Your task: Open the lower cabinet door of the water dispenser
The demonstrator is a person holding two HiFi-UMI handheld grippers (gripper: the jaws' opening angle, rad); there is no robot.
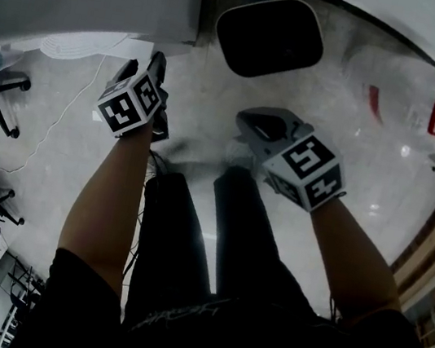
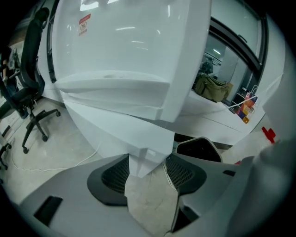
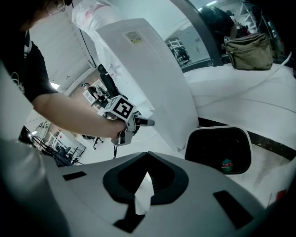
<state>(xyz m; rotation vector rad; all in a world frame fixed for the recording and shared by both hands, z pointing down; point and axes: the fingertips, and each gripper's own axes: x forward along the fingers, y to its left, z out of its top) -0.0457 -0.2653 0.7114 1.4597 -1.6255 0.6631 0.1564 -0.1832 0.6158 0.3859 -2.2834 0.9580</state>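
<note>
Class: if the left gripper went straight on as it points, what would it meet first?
Most likely the white water dispenser, whose lower corner sits between the parted jaws of the left gripper; depth is unclear.

The water dispenser (image 2: 125, 51) wore smooth, glossy white plastic that caught the ceiling lights. The left tool (image 2: 148, 169) had a matt grey plastic shell, and its pads (image 2: 115, 176) were black with a fine mesh-like texture. The right tool (image 3: 147, 173) showed the same matt grey plastic round dull black insets. The marker cube (image 1: 130, 103) looked matt, printed black on white. The floor (image 1: 202, 117) was pale, veined stone, polished enough to throw back highlights. The waste bin (image 1: 269, 36) had a smooth white plastic rim. A bag (image 3: 247, 48) looked like soft olive cloth. The person's trousers (image 1: 182, 237) were matt black cloth.
</note>
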